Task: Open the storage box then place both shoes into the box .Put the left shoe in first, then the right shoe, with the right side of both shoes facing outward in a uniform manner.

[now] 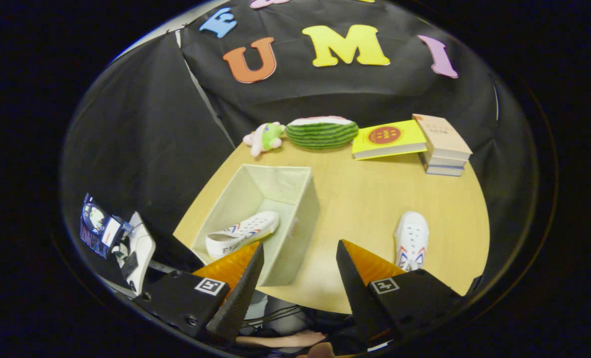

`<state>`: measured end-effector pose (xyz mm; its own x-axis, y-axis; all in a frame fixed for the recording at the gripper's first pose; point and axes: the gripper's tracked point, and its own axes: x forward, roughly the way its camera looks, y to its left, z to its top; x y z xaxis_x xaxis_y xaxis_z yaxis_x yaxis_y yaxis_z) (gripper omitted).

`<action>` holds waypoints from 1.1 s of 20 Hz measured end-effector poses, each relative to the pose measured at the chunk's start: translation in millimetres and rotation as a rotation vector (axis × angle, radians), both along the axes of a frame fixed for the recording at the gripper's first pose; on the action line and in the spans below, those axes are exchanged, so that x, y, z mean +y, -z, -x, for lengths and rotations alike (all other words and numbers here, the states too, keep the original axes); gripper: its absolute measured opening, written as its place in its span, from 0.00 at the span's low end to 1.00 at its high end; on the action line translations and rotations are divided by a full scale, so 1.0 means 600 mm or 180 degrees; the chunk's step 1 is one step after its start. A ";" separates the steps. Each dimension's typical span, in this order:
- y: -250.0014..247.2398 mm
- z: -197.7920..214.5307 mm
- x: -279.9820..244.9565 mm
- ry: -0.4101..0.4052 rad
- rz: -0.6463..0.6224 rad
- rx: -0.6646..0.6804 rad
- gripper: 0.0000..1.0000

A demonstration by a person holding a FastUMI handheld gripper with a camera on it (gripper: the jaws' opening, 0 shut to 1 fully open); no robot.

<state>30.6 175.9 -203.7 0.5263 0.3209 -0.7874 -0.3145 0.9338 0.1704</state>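
Currently the claw (299,258) is hovering with its fingers apart, gripping nothing. Just ahead of its left finger, one white shoe (242,233) is lying inside the open storage box (295,219). Beyond the right finger, the other shoe (411,238) is resting on the counter (365,199), well apart from the box.

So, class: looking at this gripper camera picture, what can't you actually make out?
- Shoe in the storage box: the heel end of this shoe is hidden behind the gripper finger.
- Shoe on the table: one end of that shoe is covered by the other finger.
- Book covers: print too small to read.
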 end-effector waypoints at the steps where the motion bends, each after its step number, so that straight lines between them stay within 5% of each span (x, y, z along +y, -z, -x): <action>1: 0.008 -0.003 -0.036 0.0050 0.0109 -0.0009 0.91; 9: 0.066 0.000 -0.250 0.0466 0.0515 0.0175 0.91; 22: 0.254 -0.005 -0.346 0.0752 0.0580 0.0882 0.91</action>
